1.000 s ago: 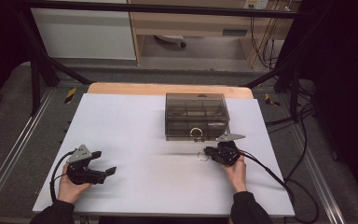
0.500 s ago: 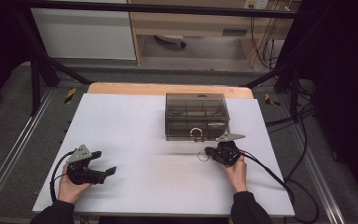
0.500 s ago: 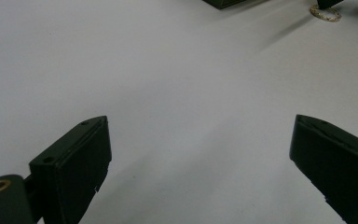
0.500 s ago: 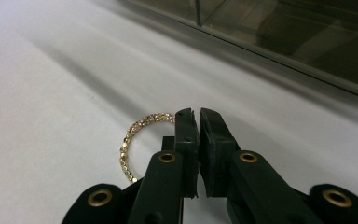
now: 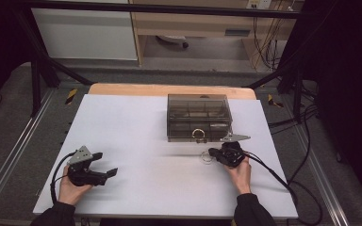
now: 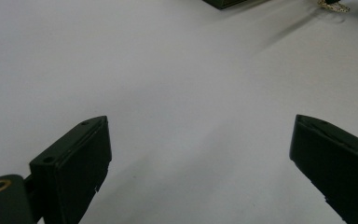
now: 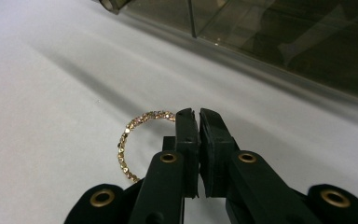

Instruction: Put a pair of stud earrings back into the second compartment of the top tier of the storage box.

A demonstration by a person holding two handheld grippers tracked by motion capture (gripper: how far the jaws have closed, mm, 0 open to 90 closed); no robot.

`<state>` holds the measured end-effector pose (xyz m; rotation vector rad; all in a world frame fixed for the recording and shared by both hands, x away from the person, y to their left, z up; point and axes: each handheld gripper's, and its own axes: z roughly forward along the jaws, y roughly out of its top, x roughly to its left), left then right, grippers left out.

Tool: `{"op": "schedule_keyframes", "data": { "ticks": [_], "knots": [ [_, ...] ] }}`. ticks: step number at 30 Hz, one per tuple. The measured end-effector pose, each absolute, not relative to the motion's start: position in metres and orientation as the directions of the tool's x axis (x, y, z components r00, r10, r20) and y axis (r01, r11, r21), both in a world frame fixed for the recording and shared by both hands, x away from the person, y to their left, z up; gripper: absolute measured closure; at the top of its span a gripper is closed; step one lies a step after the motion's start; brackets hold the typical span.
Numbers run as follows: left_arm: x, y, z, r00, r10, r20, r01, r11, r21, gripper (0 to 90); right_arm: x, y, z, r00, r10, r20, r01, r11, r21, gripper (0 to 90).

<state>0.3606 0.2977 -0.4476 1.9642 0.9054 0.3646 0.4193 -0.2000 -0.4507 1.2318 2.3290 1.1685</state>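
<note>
A thin gold beaded bracelet [image 7: 129, 135] lies on the white table [image 5: 141, 127], just in front of a smoky see-through box [image 5: 198, 110]. My right gripper [image 7: 198, 113] is shut on the bracelet's near edge, low over the table. From above, the bracelet [image 5: 206, 158] is a small ring left of the right gripper [image 5: 212, 153]. At the table's near left, a hand holds my left gripper [image 5: 105, 164] with its jaws wide open. Nothing but bare table lies between the jaws of the left gripper [image 6: 200, 123].
The box [image 7: 284, 42] has inner compartments and a gold ring handle [image 5: 198, 134] on its front. Black frame posts and cables stand around the table. A cable trails off to the right from the right gripper. A wooden strip [image 5: 169, 89] runs along the far edge.
</note>
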Motion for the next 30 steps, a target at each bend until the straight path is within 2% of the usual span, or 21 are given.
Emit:
{"op": "schedule_keyframes", "data": {
  "ticks": [30],
  "knots": [
    [0.361, 0.297, -0.448, 0.687, 0.720, -0.099, 0.452, -0.317, 0.834, 5.1, 0.393, -0.207, -0.417, -0.619, 0.776, 0.123, 0.553, 0.319, 0.770, 87.2]
  ]
}}
